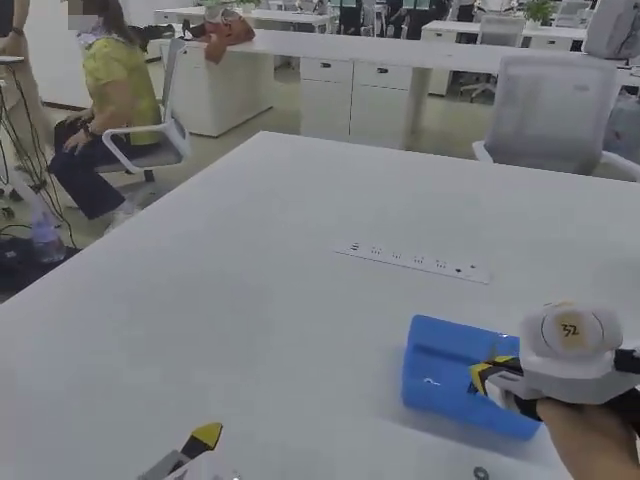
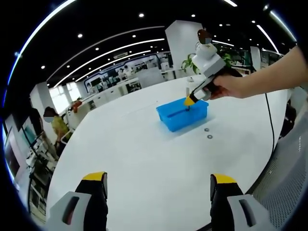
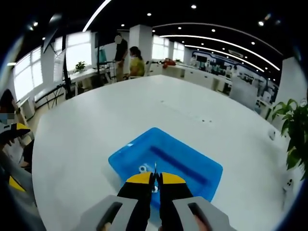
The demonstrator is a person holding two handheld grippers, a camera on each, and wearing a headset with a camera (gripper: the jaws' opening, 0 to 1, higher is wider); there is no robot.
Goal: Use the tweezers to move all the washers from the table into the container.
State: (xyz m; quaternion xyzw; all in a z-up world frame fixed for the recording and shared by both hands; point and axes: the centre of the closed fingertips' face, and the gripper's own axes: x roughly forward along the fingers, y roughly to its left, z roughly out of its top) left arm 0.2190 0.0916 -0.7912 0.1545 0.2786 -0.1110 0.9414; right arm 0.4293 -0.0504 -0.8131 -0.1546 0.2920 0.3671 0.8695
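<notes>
Holding the tweezers (image 3: 155, 168) clamped in your right hand-held gripper (image 3: 155, 179), you hovered over the blue container (image 3: 192, 168), where one washer (image 3: 143, 169) lay. Two washers (image 2: 206, 130) remained on the desk (image 2: 144, 144) just beside the container. Your left hand-held gripper (image 2: 159, 177), well away from it, had its jaws apart and empty.

The left gripper (image 2: 159, 179), grey-bodied with black jaws capped in yellow, is held low with its jaws spread wide apart and nothing between them. The right gripper (image 3: 155, 179), white-bodied with the same yellow-tipped black jaws, points forward and down. Its jaws are pressed almost together on a pair of thin metal tweezers (image 3: 155, 169). A bare hand (image 2: 230, 86) wraps around its handle, with the forearm (image 2: 274, 72) stretched out behind it.
</notes>
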